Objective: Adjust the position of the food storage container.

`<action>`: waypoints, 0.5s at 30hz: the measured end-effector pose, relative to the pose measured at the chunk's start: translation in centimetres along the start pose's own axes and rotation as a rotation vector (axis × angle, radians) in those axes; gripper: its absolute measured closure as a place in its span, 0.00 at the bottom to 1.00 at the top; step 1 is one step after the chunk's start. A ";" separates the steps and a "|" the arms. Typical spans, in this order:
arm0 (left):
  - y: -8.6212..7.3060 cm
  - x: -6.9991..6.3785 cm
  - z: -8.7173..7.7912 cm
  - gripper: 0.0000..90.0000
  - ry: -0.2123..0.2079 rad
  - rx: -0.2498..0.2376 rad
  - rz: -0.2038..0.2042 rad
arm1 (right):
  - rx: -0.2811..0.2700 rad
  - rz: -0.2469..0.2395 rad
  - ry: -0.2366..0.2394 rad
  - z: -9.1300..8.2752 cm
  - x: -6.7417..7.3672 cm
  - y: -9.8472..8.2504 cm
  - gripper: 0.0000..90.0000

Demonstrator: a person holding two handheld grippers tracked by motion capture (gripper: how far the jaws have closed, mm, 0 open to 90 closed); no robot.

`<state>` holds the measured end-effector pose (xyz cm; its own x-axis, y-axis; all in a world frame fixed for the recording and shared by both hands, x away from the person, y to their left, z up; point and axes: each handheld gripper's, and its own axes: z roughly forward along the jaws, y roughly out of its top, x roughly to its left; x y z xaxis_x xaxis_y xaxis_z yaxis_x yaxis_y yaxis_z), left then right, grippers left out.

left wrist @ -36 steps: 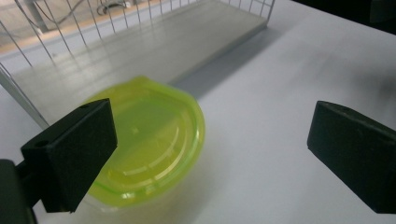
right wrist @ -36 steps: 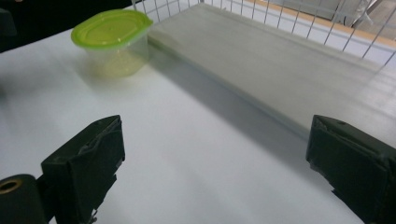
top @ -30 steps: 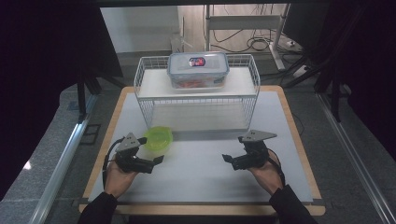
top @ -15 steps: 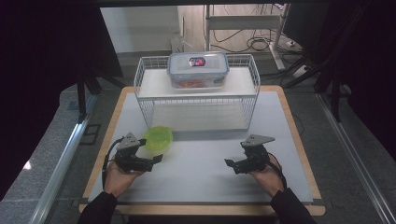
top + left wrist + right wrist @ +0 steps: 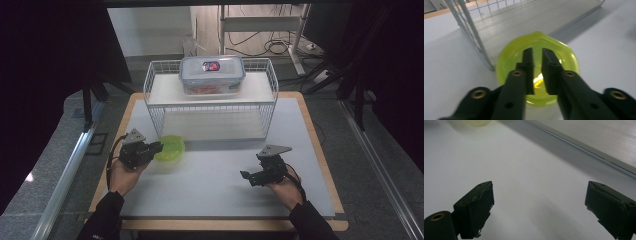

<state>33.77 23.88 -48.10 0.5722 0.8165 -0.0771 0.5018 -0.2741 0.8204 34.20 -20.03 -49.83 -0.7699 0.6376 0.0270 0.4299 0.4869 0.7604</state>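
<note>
the green bowl [image 5: 537,67] sits on the white table [image 5: 210,185] just beside the wire rack [image 5: 210,107], its near rim pinched between the nearly closed jaws of the left gripper [image 5: 537,53], which have just been closing, seemingly for a lift; the right gripper [image 5: 539,207] is held wide open and empty

Lime-green bowl [image 5: 537,42]: translucent plastic, glossy, smooth. Left gripper [image 5: 537,53] jaws: black matt plastic with brass-coloured inserts. Rack [image 5: 210,107], upper centre of the high view: white coated wire, with flat matt shelves. Food container [image 5: 212,73] on it: clear glossy plastic. Tabletop [image 5: 210,180]: smooth matt white with a wood-look edge.
</note>
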 end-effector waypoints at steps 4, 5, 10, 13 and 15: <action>0.5 1.7 0.8 1.00 0.016 -0.007 -0.023 | 0.006 -0.002 0.000 0.2 0.0 0.0 0.10; 0.6 2.1 1.0 1.00 0.023 -0.008 -0.026 | 0.009 -0.003 0.000 0.2 0.0 0.0 0.10; 0.7 3.5 2.1 1.00 0.058 0.004 -0.048 | 0.006 -0.004 -0.002 0.1 -0.1 0.0 0.11; 0.4 4.1 2.7 1.00 0.073 0.020 -0.067 | 0.008 -0.002 0.000 0.1 -0.1 -0.1 0.11; 0.2 4.3 3.0 1.00 0.074 0.030 -0.076 | 0.010 0.000 0.002 0.2 -0.1 -0.1 0.11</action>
<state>38.28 25.81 -49.95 0.4830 0.8704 -0.0957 0.5620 -0.2243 0.7962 34.32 -20.01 -49.99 -0.7709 0.6363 0.0279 0.4342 0.4931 0.7538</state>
